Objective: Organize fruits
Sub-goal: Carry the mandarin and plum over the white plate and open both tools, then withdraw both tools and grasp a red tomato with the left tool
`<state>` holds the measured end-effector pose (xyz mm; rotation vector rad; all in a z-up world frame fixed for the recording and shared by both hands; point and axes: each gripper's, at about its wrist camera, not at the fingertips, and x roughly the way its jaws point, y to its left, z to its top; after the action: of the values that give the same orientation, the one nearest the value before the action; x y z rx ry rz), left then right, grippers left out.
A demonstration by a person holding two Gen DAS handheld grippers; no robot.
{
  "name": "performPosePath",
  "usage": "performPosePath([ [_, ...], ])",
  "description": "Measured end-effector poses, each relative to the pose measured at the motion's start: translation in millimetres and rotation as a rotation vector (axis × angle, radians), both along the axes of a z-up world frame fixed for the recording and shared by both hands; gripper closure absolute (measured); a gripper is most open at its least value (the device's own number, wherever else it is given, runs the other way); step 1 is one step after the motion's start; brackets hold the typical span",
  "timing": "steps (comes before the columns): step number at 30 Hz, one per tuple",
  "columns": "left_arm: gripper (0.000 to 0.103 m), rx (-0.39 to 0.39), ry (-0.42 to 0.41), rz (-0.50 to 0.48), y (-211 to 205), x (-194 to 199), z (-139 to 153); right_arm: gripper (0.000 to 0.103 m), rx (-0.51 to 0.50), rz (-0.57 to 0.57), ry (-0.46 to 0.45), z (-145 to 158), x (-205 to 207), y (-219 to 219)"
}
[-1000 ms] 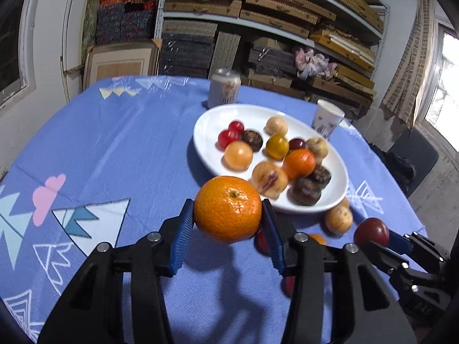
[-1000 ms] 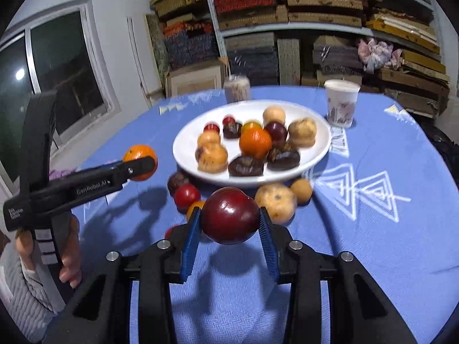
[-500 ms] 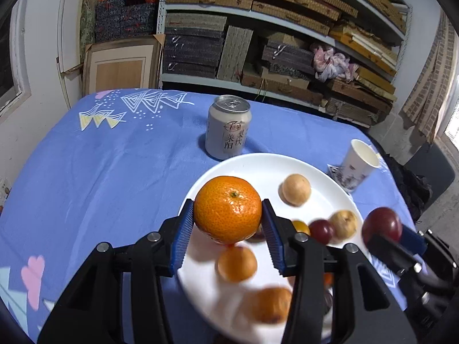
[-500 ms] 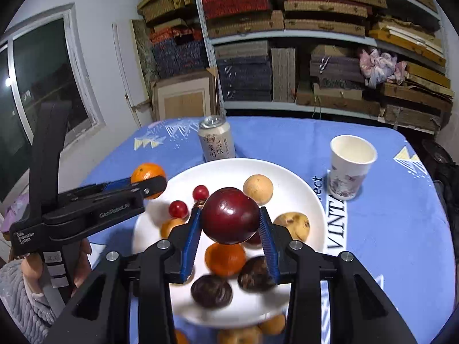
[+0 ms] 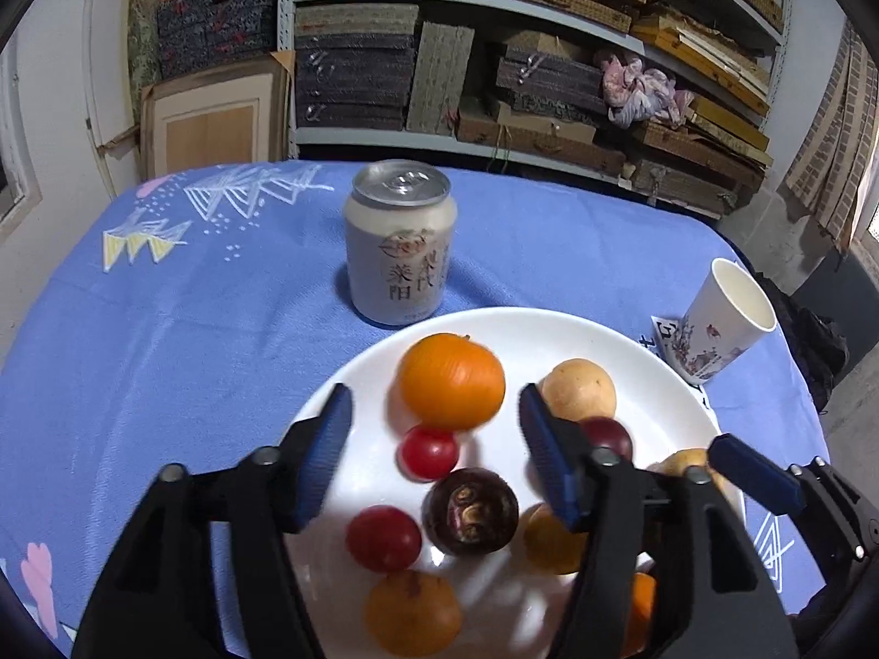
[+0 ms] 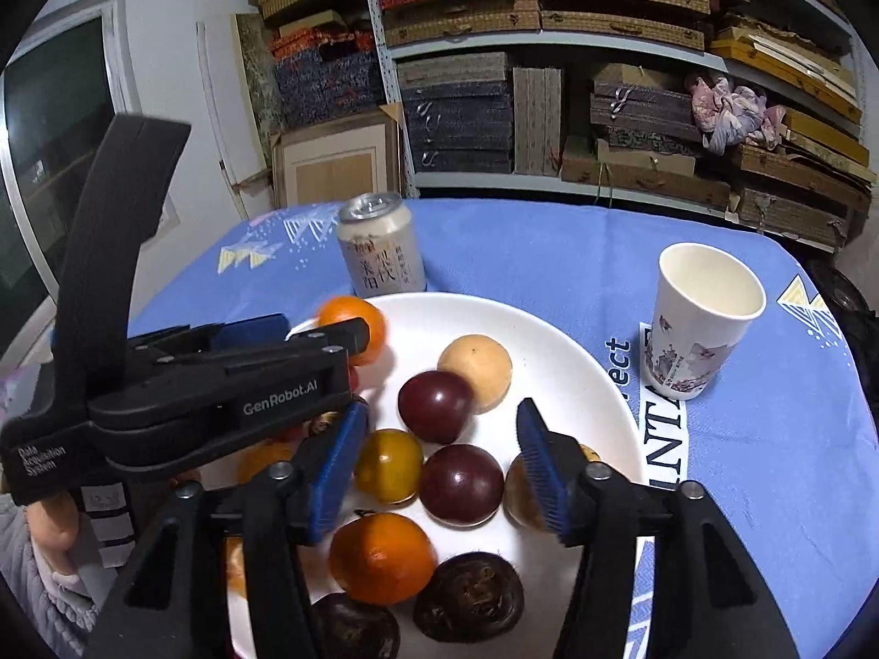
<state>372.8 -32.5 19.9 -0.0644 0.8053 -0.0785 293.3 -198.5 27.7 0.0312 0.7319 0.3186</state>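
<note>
A: Item one, the mandarin (image 5: 450, 381): we find it on the white plate (image 5: 632, 340) at about 11 o'clock, just below the can (image 5: 400, 244). Our left gripper (image 5: 431, 423) has just been opening; its jaws stand apart and the blurred fruit sits between them, untouched by either pad.

B: Item two, the dark red plum (image 6: 437, 405): on the plate near its centre, touching a tan fruit (image 6: 476, 365) at 1 o'clock. Our right gripper (image 6: 439, 453) has likewise just been opening, and its jaws are released, with nothing pressed.

A: Handling?

B: We judge both light and round, so they roll. The mandarin has a dimpled, yielding peel. The plum is smooth, glossy and slippery, and bruises easily. We take either across its widest girth, gently.

A: The plate is hard glazed ware, and the paper cup (image 6: 703, 318) at 3 o'clock tips easily.
</note>
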Motion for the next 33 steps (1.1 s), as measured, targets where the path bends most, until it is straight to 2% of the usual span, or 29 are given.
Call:
performPosePath([
  [3,0.034,-0.008,-0.015,0.008,7.6,-14.4,11.5,0.031,0.021,-0.01,-0.024,9.9,-16.1,-5.5],
  [5,0.033,-0.039,-0.024,0.018,18.3,-34.1,21.3,0.019,0.053,-0.013,-0.043,17.0,-34.9,-12.3],
  [6,0.032,-0.046,-0.032,0.025,23.3,-45.2,25.3,0.007,0.074,-0.015,-0.054,19.1,-45.1,-16.7],
  [7,0.026,-0.044,-0.048,0.041,28.0,-59.8,28.4,0.003,0.095,-0.016,-0.064,20.5,-55.0,-21.0],
  [8,0.019,-0.035,-0.068,0.06,31.9,-73.2,30.4,0.003,0.117,-0.02,-0.077,21.5,-68.5,-26.5],
  [10,0.013,-0.007,-0.118,0.094,38.9,-107.5,31.4,0.003,0.115,-0.044,-0.103,22.5,-92.5,-33.7],
  [13,0.012,0.018,-0.14,0.115,44.7,-151.8,26.2,0.003,0.074,-0.066,-0.142,20.2,-130.0,-38.0],
  [15,0.011,-0.005,-0.109,0.134,49.1,-176.5,16.6,0.003,0.053,-0.083,-0.157,16.6,-152.7,-40.1],
  [18,0.011,-0.064,-0.055,0.116,52.0,-206.5,-0.9,0.003,0.026,-0.08,-0.127,6.0,-173.8,-44.5],
  [20,0.011,-0.063,-0.048,0.103,49.5,-223.2,-10.6,0.003,0.0,-0.098,-0.141,-0.2,-187.7,-47.3],
  [22,0.011,-0.047,-0.045,0.077,43.9,-236.3,-18.0,0.003,-0.048,-0.114,-0.157,-1.9,-194.7,-49.4],
  [24,0.011,-0.045,-0.04,0.031,34.6,-245.4,-22.6,0.003,-0.05,-0.129,-0.17,-0.7,-198.3,-53.2],
  [29,0.011,0.08,-0.059,-0.062,4.7,-258.5,-31.3,0.003,-0.028,-0.171,-0.179,1.1,-199.0,-65.9],
  [33,0.011,0.134,-0.044,-0.1,-7.9,-260.8,-38.8,0.003,-0.026,-0.188,-0.179,0.9,-197.7,-70.4],
])
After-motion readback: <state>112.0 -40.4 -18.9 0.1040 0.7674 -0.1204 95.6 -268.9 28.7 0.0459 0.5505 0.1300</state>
